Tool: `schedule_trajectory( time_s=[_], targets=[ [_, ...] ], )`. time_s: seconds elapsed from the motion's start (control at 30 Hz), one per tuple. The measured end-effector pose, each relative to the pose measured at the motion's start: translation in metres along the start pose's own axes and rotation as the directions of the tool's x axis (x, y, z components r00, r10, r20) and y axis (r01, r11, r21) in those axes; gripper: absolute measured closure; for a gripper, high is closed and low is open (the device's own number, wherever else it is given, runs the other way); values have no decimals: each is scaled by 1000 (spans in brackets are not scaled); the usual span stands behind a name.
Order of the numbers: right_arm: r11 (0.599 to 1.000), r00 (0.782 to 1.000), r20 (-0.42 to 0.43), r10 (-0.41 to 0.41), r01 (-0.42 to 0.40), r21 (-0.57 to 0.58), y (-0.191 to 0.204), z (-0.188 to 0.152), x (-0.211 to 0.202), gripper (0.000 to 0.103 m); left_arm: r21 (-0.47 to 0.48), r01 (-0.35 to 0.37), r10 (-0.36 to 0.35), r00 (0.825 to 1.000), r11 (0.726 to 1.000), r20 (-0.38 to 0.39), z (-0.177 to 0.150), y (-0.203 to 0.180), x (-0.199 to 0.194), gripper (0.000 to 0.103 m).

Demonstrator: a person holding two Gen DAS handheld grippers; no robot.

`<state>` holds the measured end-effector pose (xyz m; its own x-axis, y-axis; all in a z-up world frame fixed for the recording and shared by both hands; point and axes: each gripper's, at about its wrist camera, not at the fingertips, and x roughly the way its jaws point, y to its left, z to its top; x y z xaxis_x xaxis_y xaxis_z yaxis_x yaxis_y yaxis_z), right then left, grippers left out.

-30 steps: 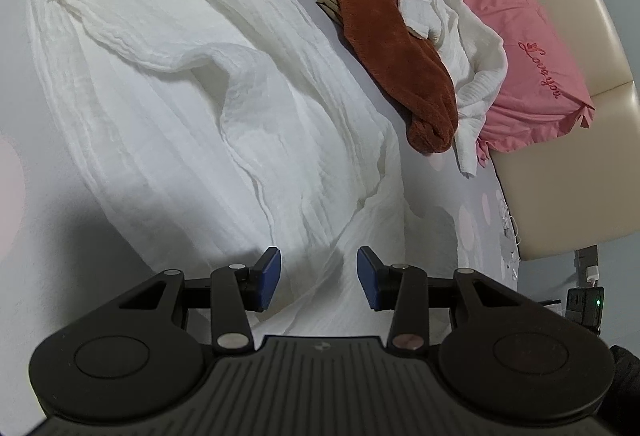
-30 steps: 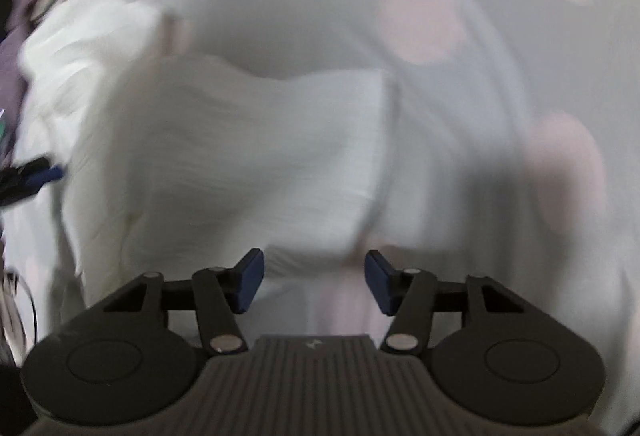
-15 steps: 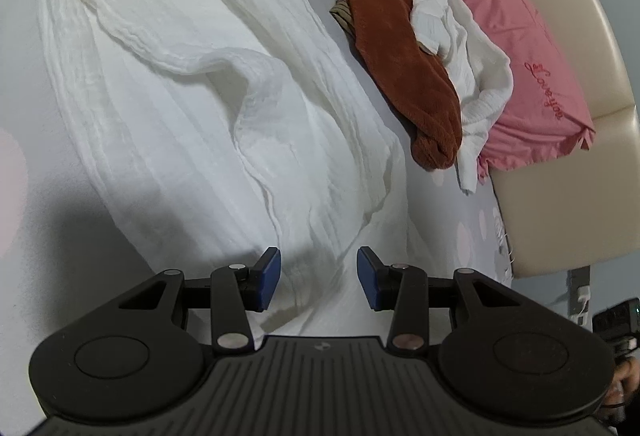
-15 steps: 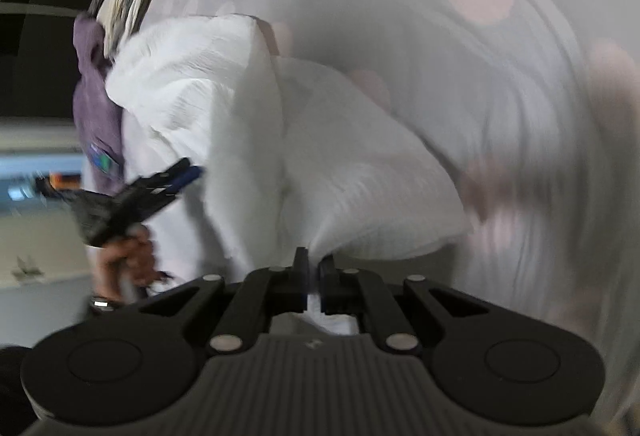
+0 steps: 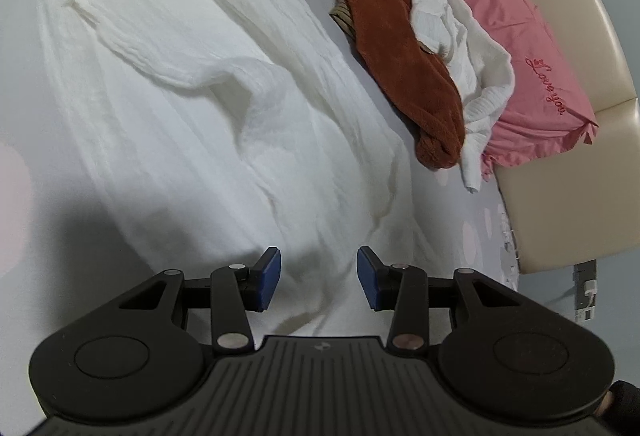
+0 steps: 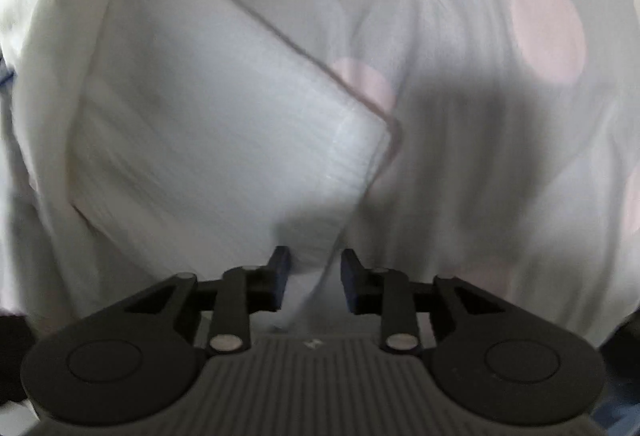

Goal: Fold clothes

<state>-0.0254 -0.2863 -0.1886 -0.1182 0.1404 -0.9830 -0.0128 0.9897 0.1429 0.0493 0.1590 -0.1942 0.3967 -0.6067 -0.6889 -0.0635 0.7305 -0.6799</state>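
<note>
White crinkled garment (image 5: 208, 108) spread wide on the dotted bedsheet (image 6: 500, 48), rumpled through the middle, one corner (image 6: 352, 140) folded over in the right wrist view. Right claw (image 6: 311, 278) opening just now, cloth rising between the pads but not pressed by them. Left claw (image 5: 318, 278) spread partway above the near hem, pinching nothing.

Risks from here:
- Released corner liable to slide back or flop open (thin fabric, barely any weight to hold a crease), undoing the fold.
- Cloth between the right pads could snag on a pad as the claw pulls away, dragging the flap askew.
- The raised ridge (image 5: 240, 76) across the middle, if folded over unsmoothed, likely to leave a lumpy, crooked result.
- Left claw closing on several layers by mistake would lift more than the hem.
- Rust-brown towel (image 5: 400, 56) and small white garment (image 5: 468, 48) lying near, against the pink pillow (image 5: 520, 28); a wide sweep could catch them.
</note>
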Motion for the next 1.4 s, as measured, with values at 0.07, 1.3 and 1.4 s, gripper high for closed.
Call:
schedule_trajectory(
  time_s=[0.07,1.3,1.4],
  targets=[
    [999,999,30,-25,26,-40,9,-1,-9,70,-11,-25,25,1000,1000,-2,-2,7,-3,64],
    [849,884,347,313,-96,-520,180,-21,-47,58,164,262,-223,949,951,-222,-31,-30,-37,100],
    [805,866,374,334,-55,-591,207,-32,-50,49,109,339,-310,926,935,-216,-21,-41,-33,100]
  ],
)
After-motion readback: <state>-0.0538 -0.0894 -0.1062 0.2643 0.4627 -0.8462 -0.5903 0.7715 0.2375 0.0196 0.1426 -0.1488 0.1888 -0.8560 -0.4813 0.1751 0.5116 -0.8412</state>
